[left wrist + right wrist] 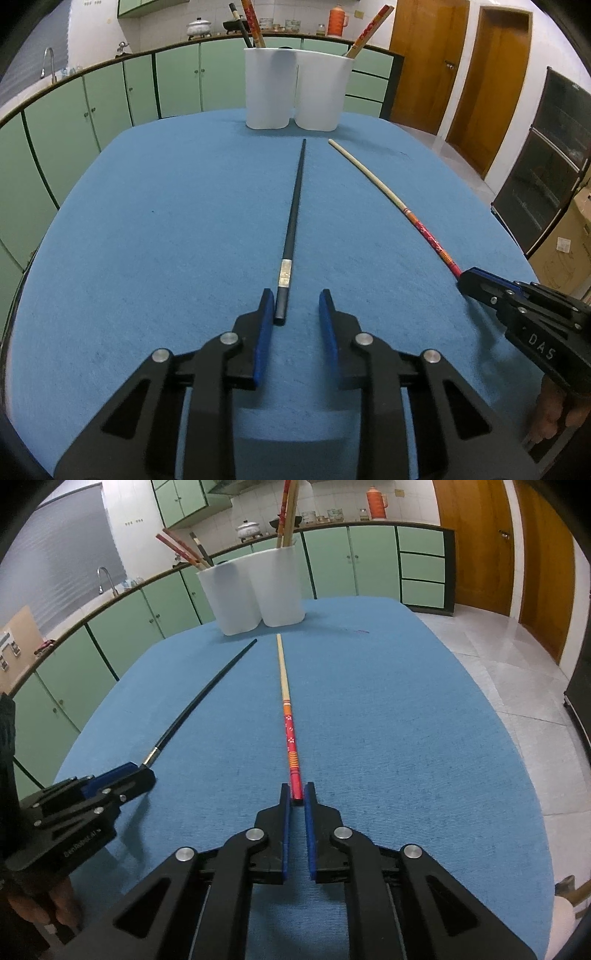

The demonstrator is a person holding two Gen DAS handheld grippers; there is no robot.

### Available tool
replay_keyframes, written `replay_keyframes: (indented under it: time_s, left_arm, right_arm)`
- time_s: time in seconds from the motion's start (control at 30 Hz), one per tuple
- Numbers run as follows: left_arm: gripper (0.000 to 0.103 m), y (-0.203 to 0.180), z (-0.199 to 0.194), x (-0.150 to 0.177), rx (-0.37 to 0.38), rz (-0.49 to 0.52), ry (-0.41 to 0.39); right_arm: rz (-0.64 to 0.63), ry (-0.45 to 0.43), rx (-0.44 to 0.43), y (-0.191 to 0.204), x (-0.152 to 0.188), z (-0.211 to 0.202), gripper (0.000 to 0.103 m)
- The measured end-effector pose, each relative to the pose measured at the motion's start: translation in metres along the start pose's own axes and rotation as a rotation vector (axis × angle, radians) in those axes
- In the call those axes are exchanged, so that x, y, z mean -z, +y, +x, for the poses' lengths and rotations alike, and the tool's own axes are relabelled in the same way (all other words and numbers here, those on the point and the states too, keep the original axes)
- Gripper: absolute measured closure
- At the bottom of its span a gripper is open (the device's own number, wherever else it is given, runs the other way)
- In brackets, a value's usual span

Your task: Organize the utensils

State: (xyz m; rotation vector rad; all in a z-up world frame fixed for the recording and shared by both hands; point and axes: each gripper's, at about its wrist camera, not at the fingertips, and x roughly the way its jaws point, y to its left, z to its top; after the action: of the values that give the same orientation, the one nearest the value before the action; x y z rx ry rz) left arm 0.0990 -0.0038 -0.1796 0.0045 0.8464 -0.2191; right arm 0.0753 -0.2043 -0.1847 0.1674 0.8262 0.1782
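- Left gripper (295, 306): fingers apart, straddling the near butt end of the black chopstick (293, 221). The stick sits against the left finger (264, 332), with a clear gap to the right one. Nothing is gripped.
- Right gripper (298, 797): fingers drawn nearly together around the red butt of the red-and-cream chopstick (286, 709). They appear to touch or almost touch it; a firm hold cannot be confirmed.
- Both chopsticks lie flat on the blue tabletop (166, 240), tips pointing far toward two white holders (295, 88) at the far edge. The holders stand touching and already contain chopsticks.
- Judgement: the step in hand is seizing each stick by its butt end before lifting.
- Recommended practice: centre the black stick between the left fingers before closing, or it may roll aside.
- Grip a little further along each shaft; a hold at the extreme end may let the long tip droop or swing.
- Lift level, then tip upright above the holder.
- Risk: incoming tips may knock the sticks already standing.
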Motion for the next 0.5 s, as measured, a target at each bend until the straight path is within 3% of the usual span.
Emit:
replay_keyframes:
  time_s: [0.1, 0.23, 0.5]
  left_arm:
    - [0.081, -0.003, 0.001, 0.001, -0.003, 0.003, 0.0]
    - [0.096, -0.006, 0.003, 0.0, -0.002, 0.0, 0.005]
    - [0.095, -0.011, 0.002, -0.001, -0.035, -0.011, 0.008]
  right_arm:
    - [-0.002, -0.01, 0.004, 0.0, 0.0, 0.002, 0.094]
    - [-0.014, -0.02, 0.013, 0.001, -0.001, 0.004, 0.094]
    - [-0.009, -0.028, 0.013, 0.0, 0.001, 0.003, 0.094]
